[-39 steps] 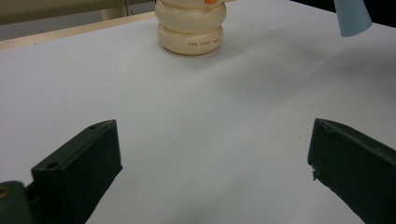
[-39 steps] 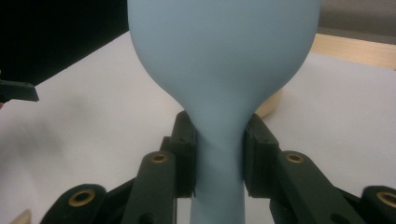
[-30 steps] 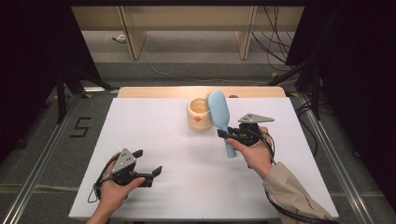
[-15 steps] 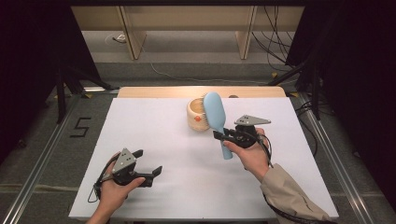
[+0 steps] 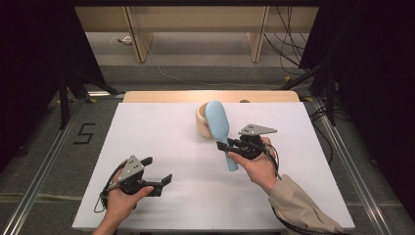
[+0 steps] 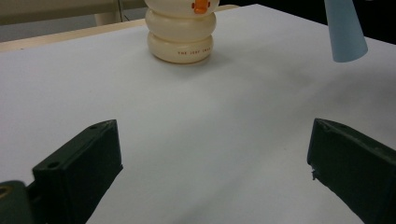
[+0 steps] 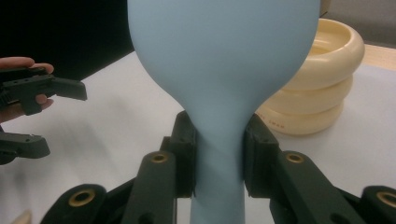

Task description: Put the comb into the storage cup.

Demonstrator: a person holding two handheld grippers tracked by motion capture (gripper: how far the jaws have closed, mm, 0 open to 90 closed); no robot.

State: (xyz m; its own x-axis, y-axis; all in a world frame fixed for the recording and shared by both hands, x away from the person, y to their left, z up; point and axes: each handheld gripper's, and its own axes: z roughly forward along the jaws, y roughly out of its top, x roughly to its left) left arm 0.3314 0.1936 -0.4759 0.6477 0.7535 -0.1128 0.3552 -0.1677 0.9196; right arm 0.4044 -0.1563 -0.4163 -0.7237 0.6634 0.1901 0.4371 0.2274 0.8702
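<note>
Plastic blue paddle [image 5: 219, 128], likely light, stiff and slick, sits clamped at its narrow neck in right tool [image 5: 229, 145]; left tool [image 5: 157, 172] gapes empty

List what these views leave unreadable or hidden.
- Holder inside: high view, the blue brush head covers it.
- Brush front: faces away in the right gripper view.
- Holder lettering: left gripper view, too small.
- Holder top: left gripper view, cut off by the edge.
</note>
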